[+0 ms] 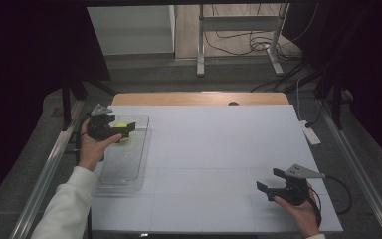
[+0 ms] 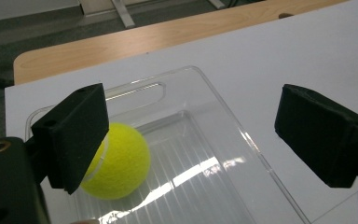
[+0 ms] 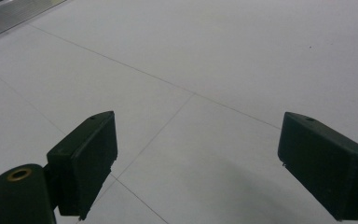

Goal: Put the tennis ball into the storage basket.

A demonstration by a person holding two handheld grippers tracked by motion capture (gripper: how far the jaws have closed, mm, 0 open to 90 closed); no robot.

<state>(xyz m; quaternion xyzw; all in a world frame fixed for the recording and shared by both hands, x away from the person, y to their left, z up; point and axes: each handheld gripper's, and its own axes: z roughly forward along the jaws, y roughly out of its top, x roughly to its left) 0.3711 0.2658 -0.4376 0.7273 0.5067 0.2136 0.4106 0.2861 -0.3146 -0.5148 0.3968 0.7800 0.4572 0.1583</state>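
— Tennis ball (image 2: 121, 161): where did it lie against the left claw (image 2: 191, 140)?

— In the left gripper view it sat at the lower left of the frame, in the clear tray (image 2: 223, 140), partly behind the left-hand jaw. The jaws stood well apart with nothing pressed between them; the ball was off to one side of the gap, not in its middle.

— And from above?

— In the high view the ball (image 1: 121, 125) showed as a small yellow patch at the upper left, just by the claw's (image 1: 128, 128) tips, over the far end of the tray (image 1: 129, 164).

— Anything hard to make out?

— Whether the jaw touched the ball; it covered the ball's left edge. The tray's near end was cut off at the bottom.

— The right claw (image 3: 196, 158)?

— Wide, above the bare white counter (image 3: 205, 60), holding nothing.
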